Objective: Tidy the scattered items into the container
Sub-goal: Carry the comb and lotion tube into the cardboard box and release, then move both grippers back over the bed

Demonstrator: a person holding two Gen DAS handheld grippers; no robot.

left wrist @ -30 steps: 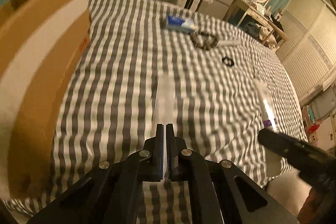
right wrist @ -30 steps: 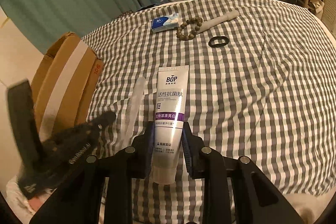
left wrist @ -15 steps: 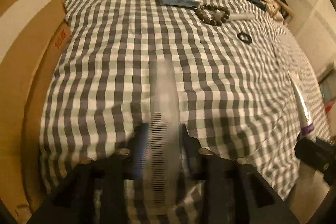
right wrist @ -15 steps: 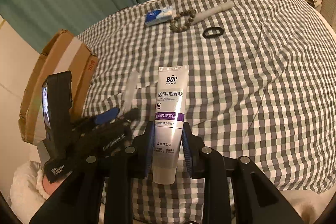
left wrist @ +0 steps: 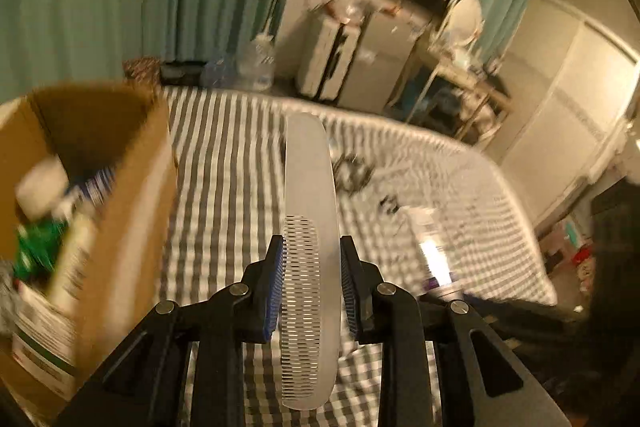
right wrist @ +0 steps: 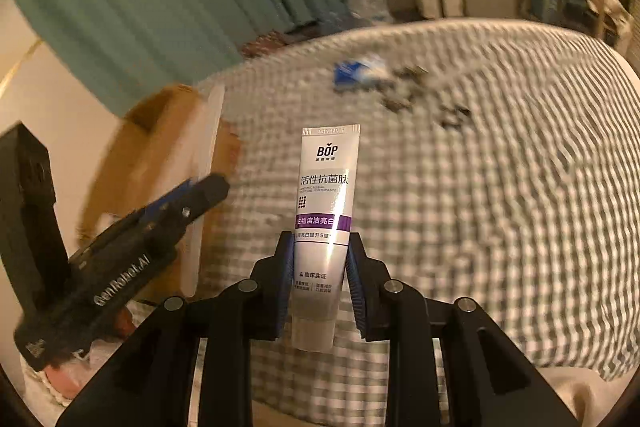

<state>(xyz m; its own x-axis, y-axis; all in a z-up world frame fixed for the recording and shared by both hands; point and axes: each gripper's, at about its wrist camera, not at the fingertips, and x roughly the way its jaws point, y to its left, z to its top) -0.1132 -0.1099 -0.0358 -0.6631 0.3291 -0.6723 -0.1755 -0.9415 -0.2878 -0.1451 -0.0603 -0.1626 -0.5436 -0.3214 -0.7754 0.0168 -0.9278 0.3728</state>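
My left gripper [left wrist: 312, 245] is shut on a translucent comb [left wrist: 308, 167], held up off the checked bed and pointing away from me. In the right wrist view this gripper [right wrist: 200, 195] and the comb [right wrist: 210, 131] hang beside the open cardboard box [right wrist: 160, 115]. Between the pads of my right gripper [right wrist: 318, 243], a white and purple toothpaste tube [right wrist: 326, 195] stands clear of the bed. The box [left wrist: 132, 187] sits at the bed's left edge with several items inside.
A blue pack [right wrist: 356, 71], a bead bracelet [right wrist: 400, 95] and a black ring [right wrist: 454, 115] lie blurred at the far side of the checked bedspread [right wrist: 500, 187]. Green curtains, suitcases and a desk stand beyond the bed.
My left gripper closed on the comb and lifted it off the bed toward the box. The right gripper rose a little with the toothpaste tube still in it.
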